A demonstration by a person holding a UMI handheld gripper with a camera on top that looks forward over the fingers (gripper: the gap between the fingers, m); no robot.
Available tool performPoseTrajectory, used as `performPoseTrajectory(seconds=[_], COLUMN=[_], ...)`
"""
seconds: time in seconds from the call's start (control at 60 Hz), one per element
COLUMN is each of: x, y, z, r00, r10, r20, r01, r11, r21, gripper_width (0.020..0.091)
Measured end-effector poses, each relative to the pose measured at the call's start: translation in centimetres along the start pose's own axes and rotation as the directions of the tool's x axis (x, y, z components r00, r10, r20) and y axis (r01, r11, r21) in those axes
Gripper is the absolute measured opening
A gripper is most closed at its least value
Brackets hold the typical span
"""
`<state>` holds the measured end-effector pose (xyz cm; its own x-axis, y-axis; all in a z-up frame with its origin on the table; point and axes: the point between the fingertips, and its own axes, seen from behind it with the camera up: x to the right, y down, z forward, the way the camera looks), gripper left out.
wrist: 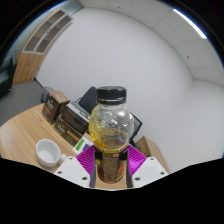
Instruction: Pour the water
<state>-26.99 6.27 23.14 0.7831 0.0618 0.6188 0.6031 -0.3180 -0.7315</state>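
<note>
1. The wooden table [25, 128] fills the ground below and to one side of the gripper. A row of small boxes [62, 106] stands along its far part, against the pale wall.
2. The bottle [110, 125], clear with a yellowish tint and a black cap [112, 96], is upright between the fingers. It appears lifted clear of the table, probably so it can be carried over to the cup before tipping.
3. The gripper [111, 165] holds the bottle low on its body; both purple pads [89, 160] press its sides. The low grip keeps the neck and cap free.
4. The white cup [48, 152] stands on the table just beside the fingers, mouth up, likely set there to receive the water.
5. The gripper is held level, so the bottle is not yet tilted. The cap looks to be on, so pouring seems not yet begun.
</note>
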Motion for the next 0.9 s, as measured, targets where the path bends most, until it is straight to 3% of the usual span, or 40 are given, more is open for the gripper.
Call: performPoseTrajectory(seconds=[0.117, 0.217, 0.583, 0.683, 0.833, 0.85, 0.9], x=[-0.3, -1.0, -6.2, -6.0, -6.2, -6.2, -6.1], y=[2.1, 4.8, 14.1, 14.0, 14.3, 14.3, 14.0], z=[0.5, 1.6, 5.3, 5.2, 5.1, 5.0, 4.2], r00=[0.942, 0.869, 0.784, 0.781, 0.765, 0.760, 0.747], r10=[0.329, 0.481, 0.607, 0.612, 0.631, 0.637, 0.652], r20=[0.073, 0.113, 0.128, 0.126, 0.128, 0.129, 0.133], r01=[-0.328, -0.480, -0.591, -0.603, -0.616, -0.619, -0.630], r11=[0.944, 0.877, 0.794, 0.791, 0.775, 0.770, 0.757], r21=[-0.017, -0.040, -0.142, -0.102, -0.143, -0.153, -0.173], gripper_width=[0.0415, 0.0416, 0.0419, 0.0426, 0.0553, 0.0587, 0.0842])
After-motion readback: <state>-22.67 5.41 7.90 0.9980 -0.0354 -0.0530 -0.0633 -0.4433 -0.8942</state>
